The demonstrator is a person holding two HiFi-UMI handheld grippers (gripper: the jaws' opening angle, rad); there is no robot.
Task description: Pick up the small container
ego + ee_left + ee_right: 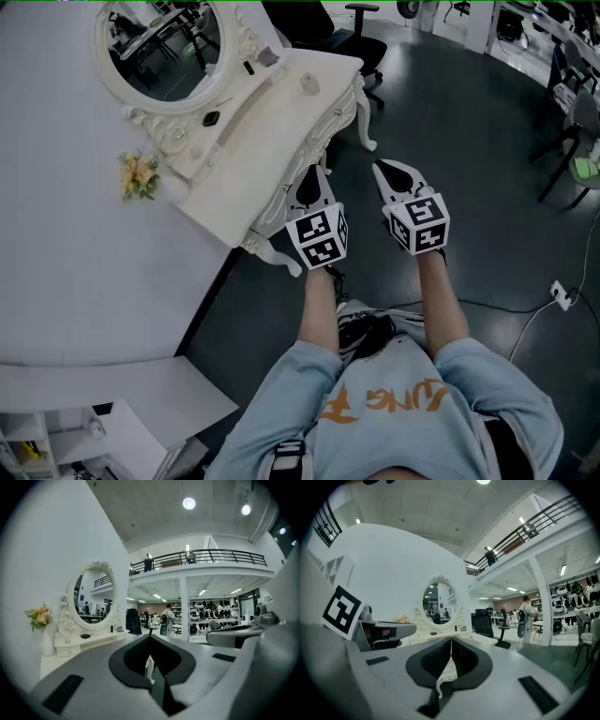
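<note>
Right gripper view: right tool (451,640) fully closed, empty (left tool (150,638) likewise).

A: Your left gripper (313,176) is at the middle of the frame. It points to the top, and its jaws are closed together.

B: Your right gripper (382,171) is just beside it, to the right, also with the jaws pressed together. Your bare left forearm (322,305) and right forearm (443,302) reach up from the lower centre.
</note>
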